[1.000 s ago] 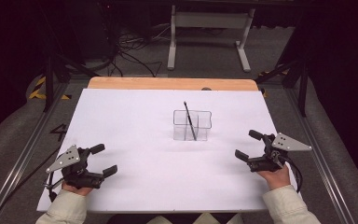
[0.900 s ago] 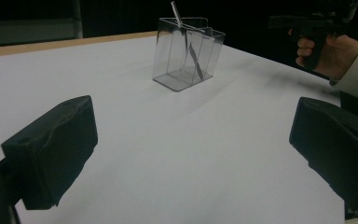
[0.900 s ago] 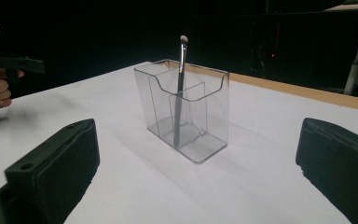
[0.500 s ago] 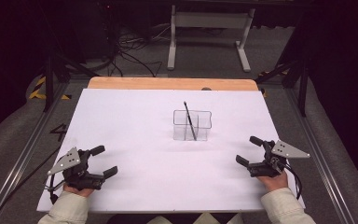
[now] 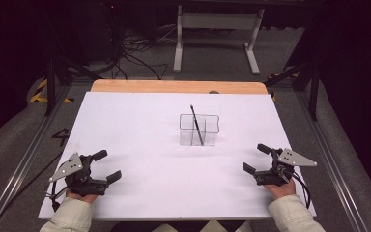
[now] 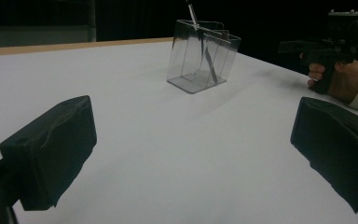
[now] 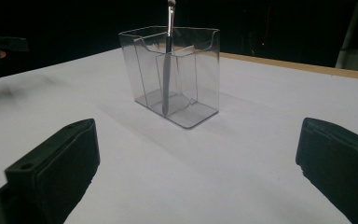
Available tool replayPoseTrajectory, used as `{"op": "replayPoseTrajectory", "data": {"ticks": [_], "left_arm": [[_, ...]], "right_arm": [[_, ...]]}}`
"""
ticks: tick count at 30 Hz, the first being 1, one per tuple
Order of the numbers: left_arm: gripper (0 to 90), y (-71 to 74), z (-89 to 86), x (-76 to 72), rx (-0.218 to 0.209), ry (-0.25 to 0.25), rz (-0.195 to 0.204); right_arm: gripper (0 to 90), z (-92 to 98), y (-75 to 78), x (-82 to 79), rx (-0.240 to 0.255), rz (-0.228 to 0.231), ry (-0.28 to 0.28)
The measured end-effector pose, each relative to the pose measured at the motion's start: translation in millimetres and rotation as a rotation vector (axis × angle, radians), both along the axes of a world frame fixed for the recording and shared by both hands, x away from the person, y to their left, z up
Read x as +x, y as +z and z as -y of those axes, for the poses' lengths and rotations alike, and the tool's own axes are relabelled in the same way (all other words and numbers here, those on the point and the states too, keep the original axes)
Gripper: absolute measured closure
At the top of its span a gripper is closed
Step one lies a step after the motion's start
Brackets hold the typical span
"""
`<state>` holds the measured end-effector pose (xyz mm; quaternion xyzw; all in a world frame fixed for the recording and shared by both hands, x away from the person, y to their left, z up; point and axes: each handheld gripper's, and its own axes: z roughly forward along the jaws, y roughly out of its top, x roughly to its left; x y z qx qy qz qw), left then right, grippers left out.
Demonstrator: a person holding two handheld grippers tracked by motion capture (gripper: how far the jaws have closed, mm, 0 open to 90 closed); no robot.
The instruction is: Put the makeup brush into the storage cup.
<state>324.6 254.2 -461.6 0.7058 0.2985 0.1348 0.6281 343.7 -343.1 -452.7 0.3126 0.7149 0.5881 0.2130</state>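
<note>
At about eight o'clock on the white surface (image 5: 140, 125), the left hand-held gripper (image 5: 103, 166) rests with jaws spread wide, holding nothing. Near the centre stands a clear holder (image 5: 199, 129), a dark utensil (image 5: 196, 124) leaning inside. At four o'clock, the right hand-held gripper (image 5: 256, 158) gapes wide, empty.

Pretty much the only obstacle is the clear holder (image 5: 199, 129) mid-table, with a thin dark utensil (image 5: 196, 124) sticking up out of it at a tilt. White tabletop (image 5: 140, 121) all around the holder is bare, so there's passing room left, right, front and behind.
</note>
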Motion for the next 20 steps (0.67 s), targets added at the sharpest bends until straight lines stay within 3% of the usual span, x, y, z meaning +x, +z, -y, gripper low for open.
{"op": "replayPoseTrajectory", "data": {"ticks": [4,12,20], "left_arm": [[1.4,-1.7,-0.6,-0.4,-0.011,0.01,-0.005],[2.2,-3.0,2.7,1.3,0.025,0.013,-0.013],[2.2,-2.9,2.8,2.3,0.023,0.003,-0.013]], "right_arm": [[0.0,-0.2,-0.5,0.0,-0.008,0.007,-0.011],[0.0,-0.2,-1.5,0.6,-0.004,-0.001,-0.014],[0.0,-0.1,-1.3,0.2,0.0,0.003,-0.016]]}}
